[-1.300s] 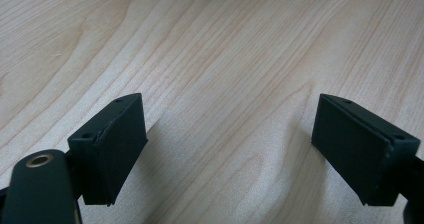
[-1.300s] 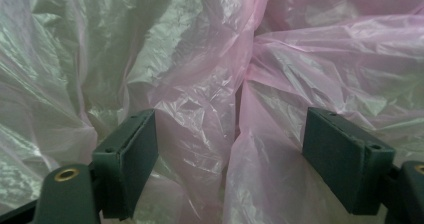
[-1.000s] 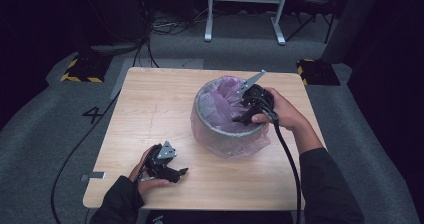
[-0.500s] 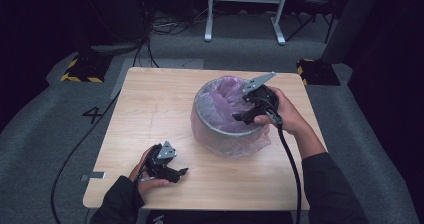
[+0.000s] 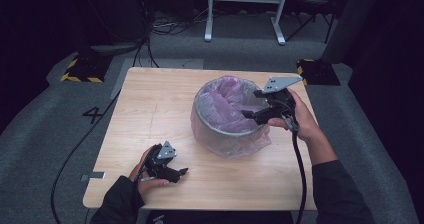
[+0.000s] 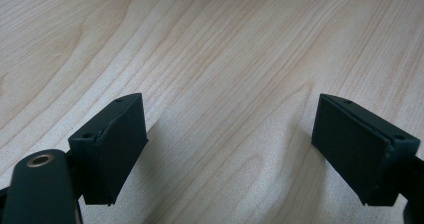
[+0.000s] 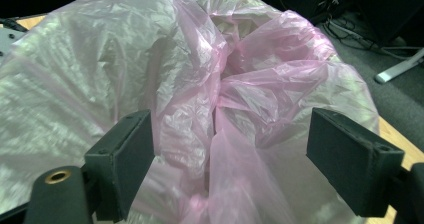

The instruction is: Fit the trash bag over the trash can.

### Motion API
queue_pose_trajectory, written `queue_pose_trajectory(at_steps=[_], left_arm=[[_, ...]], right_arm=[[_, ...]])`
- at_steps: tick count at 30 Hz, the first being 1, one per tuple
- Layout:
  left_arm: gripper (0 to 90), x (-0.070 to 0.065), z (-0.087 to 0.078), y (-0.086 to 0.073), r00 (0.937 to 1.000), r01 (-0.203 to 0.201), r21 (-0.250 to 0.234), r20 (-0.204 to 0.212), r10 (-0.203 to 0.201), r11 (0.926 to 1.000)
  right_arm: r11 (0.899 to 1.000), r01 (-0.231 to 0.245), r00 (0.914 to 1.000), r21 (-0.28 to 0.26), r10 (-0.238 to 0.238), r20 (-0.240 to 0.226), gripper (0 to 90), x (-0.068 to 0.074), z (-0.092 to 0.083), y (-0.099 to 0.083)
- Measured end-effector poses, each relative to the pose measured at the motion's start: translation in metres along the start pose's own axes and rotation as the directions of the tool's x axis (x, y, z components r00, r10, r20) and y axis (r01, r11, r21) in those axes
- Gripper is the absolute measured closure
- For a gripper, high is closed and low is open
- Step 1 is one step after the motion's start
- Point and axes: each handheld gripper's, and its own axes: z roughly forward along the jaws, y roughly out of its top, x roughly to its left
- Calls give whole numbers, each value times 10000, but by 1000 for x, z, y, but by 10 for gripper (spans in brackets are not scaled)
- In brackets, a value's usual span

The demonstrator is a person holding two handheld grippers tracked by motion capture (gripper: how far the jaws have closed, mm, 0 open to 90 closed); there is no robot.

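A pink plastic liner (image 5: 227, 101) sits loosely bunched inside a grey round bin (image 5: 220, 126) on the far right part of a wooden table (image 5: 150, 109), its skirt spilling over the rim and down the outside wall. Directly ahead of the right gripper (image 5: 255, 113), in the right gripper view, the liner (image 7: 200, 84) billows in crumpled folds that gather toward the bin's middle, and a loose fold rises between the two pads without being pinched. That gripper's jaws stand wide apart and hold nothing. Over the past second it has drawn back and to the right: from reaching down into the bin's mouth it has come to hover over the near right rim, tips pointing inward. That suggests the inner push on the bag is finished for now, and the next job is probably to catch the rim fold and spread it, since the film still looks slack and uneven. The left gripper (image 5: 172, 173) has not moved; it rests low near the table's front edge, well apart from the bin, jaws wide and empty, with bare wood grain (image 6: 225, 84) ahead of its pads.
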Motion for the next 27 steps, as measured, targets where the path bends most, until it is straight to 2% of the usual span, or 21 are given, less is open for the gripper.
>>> queue_pose_trajectory(at_steps=[9, 18, 23, 27], left_arm=[[138, 0, 0, 0, 10000, -1, -1, -1, 1, 10000], [138, 0, 0, 0, 10000, 1, -1, -4, -1, 10000], [138, 0, 0, 0, 10000, -1, 0, -1, 1, 10000], [138, 0, 0, 0, 10000, -1, 0, -2, 1, 10000]], right_arm=[[9993, 23, 9997, -383, -14, 237, 186, 5, -21, -12], [9976, 354, 9968, -597, -310, 732, 180, 16, -41, -29], [9963, 360, 9962, -783, -295, 821, 177, 20, -48, -37], [9965, 477, 9942, -685, -408, 990, 176, 23, -50, -44]])
